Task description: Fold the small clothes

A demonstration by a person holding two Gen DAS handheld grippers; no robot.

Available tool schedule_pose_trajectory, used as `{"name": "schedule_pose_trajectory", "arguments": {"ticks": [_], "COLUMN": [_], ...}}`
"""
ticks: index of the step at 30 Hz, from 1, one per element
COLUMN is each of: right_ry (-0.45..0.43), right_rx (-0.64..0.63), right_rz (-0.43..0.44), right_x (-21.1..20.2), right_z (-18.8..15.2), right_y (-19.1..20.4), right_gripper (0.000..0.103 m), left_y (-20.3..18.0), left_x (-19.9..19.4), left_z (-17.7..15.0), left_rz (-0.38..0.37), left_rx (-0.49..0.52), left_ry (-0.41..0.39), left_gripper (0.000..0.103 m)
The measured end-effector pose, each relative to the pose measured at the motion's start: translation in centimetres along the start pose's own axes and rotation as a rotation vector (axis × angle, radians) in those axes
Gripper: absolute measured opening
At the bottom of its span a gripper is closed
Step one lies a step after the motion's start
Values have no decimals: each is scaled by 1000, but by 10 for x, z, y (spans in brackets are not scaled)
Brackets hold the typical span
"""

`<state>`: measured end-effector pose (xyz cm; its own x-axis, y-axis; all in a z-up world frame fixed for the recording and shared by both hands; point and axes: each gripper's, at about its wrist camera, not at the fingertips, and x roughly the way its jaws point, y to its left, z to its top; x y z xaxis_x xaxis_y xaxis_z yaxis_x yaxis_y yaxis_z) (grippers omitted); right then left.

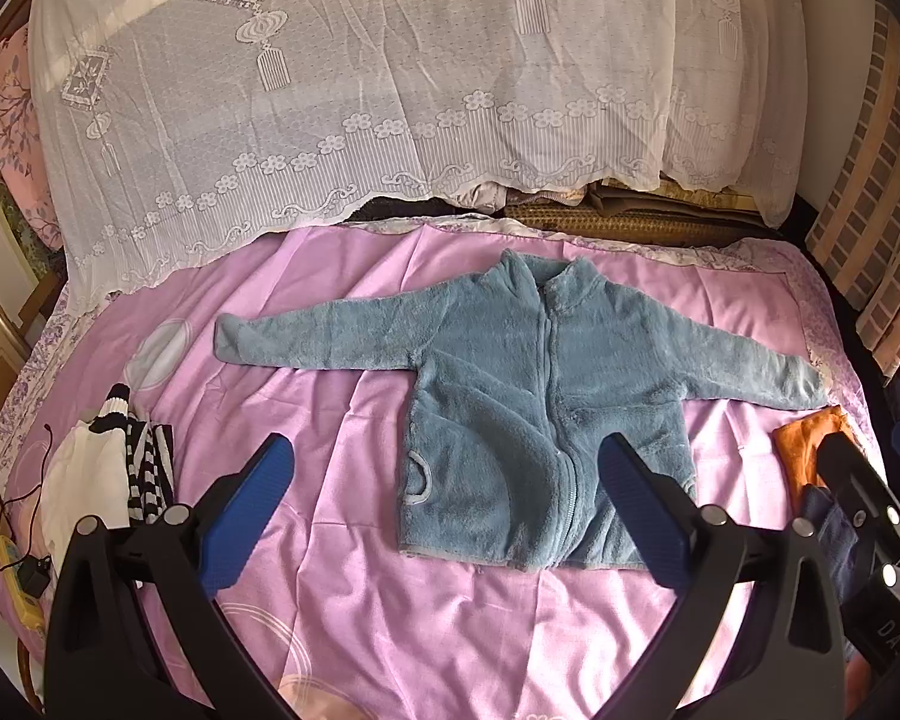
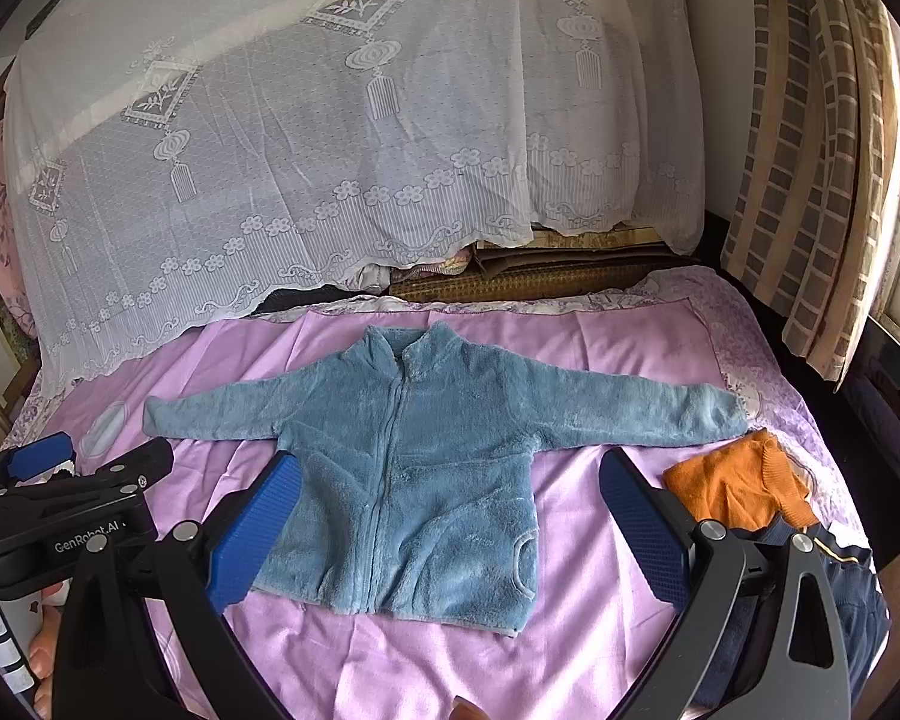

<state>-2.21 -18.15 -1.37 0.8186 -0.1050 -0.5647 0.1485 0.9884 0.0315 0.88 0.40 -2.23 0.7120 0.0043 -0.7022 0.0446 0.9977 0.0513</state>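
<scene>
A pink satin bedsheet [image 2: 600,630] carries the teal fleece zip-up jacket [image 2: 414,480], flat at twelve o'clock from both tools, sleeves spread nine-to-three. The left gripper [image 1: 444,516] and right gripper [image 2: 450,516] are both spread and empty; the right looks slightly nearer. The left gripper's body reads "GenRobot.AI".

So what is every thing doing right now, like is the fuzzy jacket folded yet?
blue fleece jacket: unfolded, flat, zipped, sleeves spread
left gripper: open, holding nothing
right gripper: open, holding nothing
orange garment: crumpled, beside the jacket's sleeve
striped garment: bunched up
navy garment: in a heap
pink sheet: spread, wrinkled
</scene>
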Motion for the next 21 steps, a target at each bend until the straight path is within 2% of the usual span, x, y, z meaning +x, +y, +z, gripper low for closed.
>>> {"name": "schedule_pose_trajectory", "arguments": {"ticks": [21], "right_ry": [6], "right_rx": [0], "right_rz": [4], "right_x": [1], "right_z": [-3], "right_y": [2], "right_gripper": [100], "left_y": [0], "left_x": [3], "left_z": [2], "left_rz": [1], "left_rx": [1], "left_ry": [6], "left_gripper": [99]}}
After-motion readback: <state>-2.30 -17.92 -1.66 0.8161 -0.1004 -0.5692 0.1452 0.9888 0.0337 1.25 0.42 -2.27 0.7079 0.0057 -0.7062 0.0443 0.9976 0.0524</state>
